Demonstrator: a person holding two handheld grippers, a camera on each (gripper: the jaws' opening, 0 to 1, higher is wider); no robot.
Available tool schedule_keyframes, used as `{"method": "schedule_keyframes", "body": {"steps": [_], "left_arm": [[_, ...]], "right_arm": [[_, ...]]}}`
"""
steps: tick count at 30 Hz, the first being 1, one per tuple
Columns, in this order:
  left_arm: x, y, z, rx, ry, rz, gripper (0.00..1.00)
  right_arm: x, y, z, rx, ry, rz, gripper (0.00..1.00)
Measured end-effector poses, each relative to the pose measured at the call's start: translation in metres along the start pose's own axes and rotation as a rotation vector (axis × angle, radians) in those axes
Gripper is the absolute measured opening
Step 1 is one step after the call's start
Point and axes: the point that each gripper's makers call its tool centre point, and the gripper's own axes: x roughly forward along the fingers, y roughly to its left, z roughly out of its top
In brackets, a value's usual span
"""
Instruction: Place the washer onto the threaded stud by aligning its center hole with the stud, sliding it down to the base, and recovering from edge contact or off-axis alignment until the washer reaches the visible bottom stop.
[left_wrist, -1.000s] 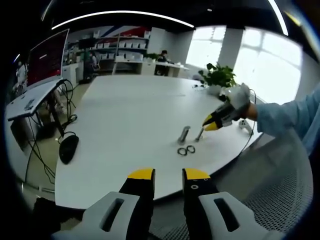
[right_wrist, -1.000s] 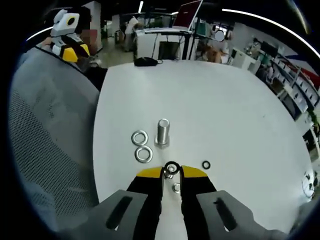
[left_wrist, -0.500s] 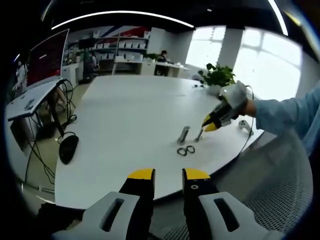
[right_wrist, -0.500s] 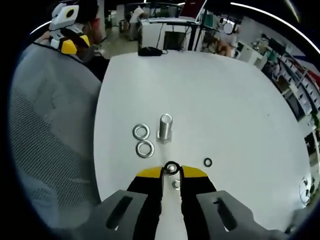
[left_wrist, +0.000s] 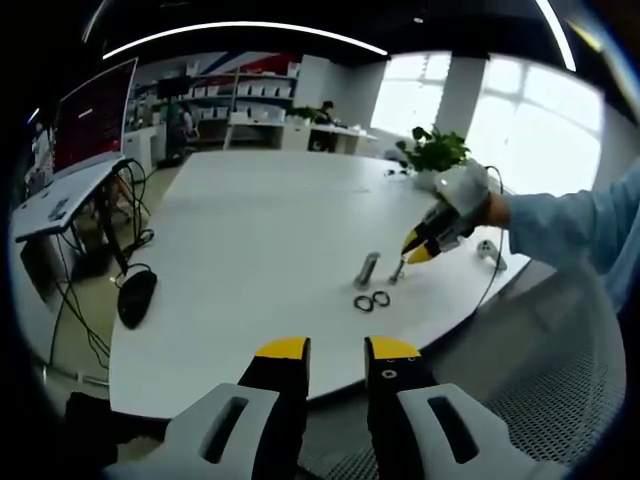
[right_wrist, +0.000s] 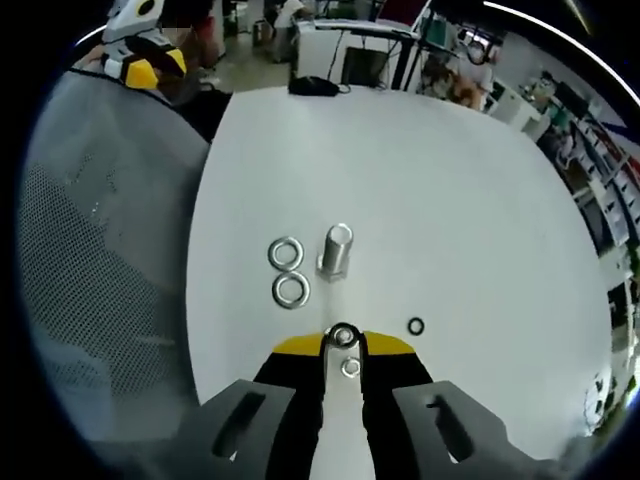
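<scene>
The right gripper was clamped on a small washer at its jaw tips, held above the white table just short of the upright threaded stud, presumably to line up its hole. The left gripper hung back, jaws slightly apart, empty.

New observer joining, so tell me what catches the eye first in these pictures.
The right gripper pinches a small dark washer at its yellow tips, above the white table. Just beyond stands the upright threaded stud, with two shiny washers lying flat beside it.
</scene>
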Motion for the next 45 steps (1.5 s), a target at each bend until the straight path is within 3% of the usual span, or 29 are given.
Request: {"method": "schedule_keyframes", "body": {"steps": [6,14,35,40,45], "left_arm": [[0.000,0.000,0.000,0.000,-0.001,0.000,0.19],[0.000,0.001,0.000,-0.001,-0.003,0.001,0.19],[0.000,0.001,0.000,-0.004,-0.001,0.005,0.19],[0.000,0.001,0.000,-0.004,0.001,0.007,0.19],[0.000,0.001,0.000,-0.003,0.002,0.005,0.19]], "right_arm": [[0.000,0.002,0.001,-0.089,0.075,0.038,0.14],[0.011,0.006,-0.003,-0.103,0.133,0.074,0.14],[0.049,0.009,-0.020,-0.101,0.199,0.125,0.14],[0.048,0.010,-0.020,-0.107,0.193,0.131,0.14],[0.045,0.009,-0.021,-0.092,0.172,0.112,0.28]]}}
